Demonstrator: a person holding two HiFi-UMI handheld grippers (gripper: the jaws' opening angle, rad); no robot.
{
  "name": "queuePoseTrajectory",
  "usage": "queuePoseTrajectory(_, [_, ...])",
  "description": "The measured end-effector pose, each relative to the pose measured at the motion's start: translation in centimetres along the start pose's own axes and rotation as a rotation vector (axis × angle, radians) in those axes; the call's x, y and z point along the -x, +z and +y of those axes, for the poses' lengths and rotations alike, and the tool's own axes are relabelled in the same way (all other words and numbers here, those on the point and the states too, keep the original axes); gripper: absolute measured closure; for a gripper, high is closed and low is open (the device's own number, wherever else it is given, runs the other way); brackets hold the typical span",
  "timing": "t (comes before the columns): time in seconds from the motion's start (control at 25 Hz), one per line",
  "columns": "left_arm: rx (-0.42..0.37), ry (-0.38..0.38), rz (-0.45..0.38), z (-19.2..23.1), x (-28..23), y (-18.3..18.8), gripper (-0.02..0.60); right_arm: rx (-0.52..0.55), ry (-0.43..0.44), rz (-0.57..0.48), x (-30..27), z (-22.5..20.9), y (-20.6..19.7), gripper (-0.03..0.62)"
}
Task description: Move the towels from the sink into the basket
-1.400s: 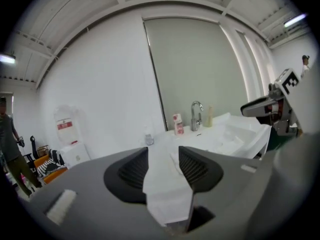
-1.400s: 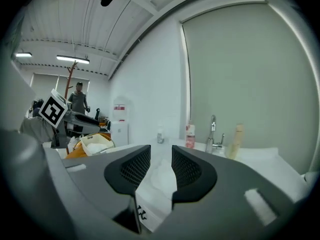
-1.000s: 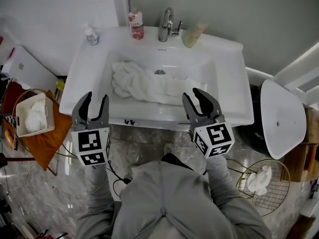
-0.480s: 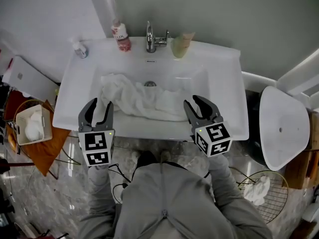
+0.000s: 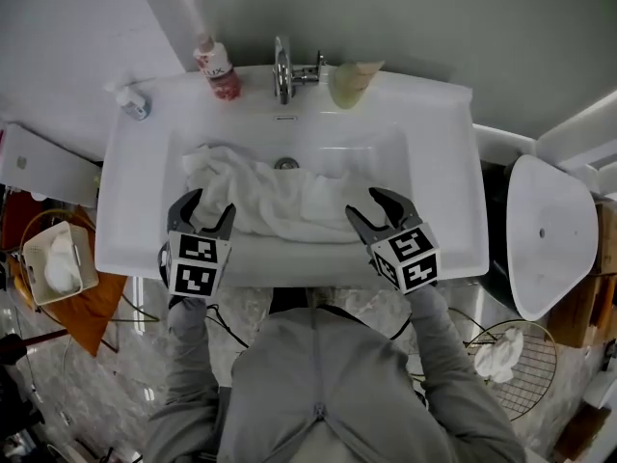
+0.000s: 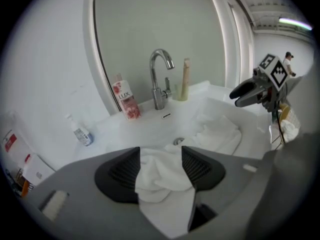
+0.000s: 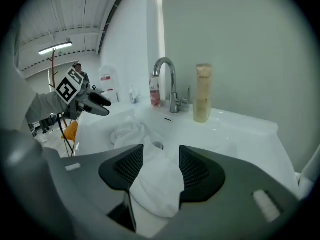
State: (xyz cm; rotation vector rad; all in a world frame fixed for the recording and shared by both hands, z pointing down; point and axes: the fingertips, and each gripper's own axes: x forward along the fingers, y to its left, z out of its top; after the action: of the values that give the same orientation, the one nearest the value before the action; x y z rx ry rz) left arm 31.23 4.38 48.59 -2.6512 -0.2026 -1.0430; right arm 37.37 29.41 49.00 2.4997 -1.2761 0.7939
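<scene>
A crumpled white towel (image 5: 275, 199) lies in the basin of the white sink (image 5: 443, 162), stretched from the left side toward the right. My left gripper (image 5: 205, 218) reaches over the front rim at the towel's left end. Its jaws are opening, and towel cloth (image 6: 162, 184) shows in the gap between them. My right gripper (image 5: 371, 210) reaches over the rim at the towel's right end. Its jaws are also opening, with towel (image 7: 157, 184) between them. In neither gripper view can I see the pads squeezing the cloth.
A faucet (image 5: 281, 70), a red soap bottle (image 5: 217, 70), a small bottle (image 5: 130, 104) and a pale tube (image 5: 349, 80) stand on the back ledge. A white basket (image 5: 29, 258) holding a towel sits at left. A round wire basket (image 5: 525, 374) with a towel sits at lower right.
Both grippers have moved forward from in front of the sink to over its front rim, onto the towel's ends. The head view has shifted closer to the sink.
</scene>
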Motion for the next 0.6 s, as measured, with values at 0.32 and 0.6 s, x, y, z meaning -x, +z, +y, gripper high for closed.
queuePoseTrajectory(0.32, [-0.181, -0.094, 0.186, 1.1, -6.6, -3.3, 0.226, 0.049, 0.095, 0.228, -4.8, 0.7, -4.1, 0.378])
queuePoseTrajectory(0.6, [-0.394, -0.136, 0.381, 1.8, -11.7, -7.7, 0.195, 0.091, 0.134, 0.378, -7.8, 1.3, -7.9, 0.376])
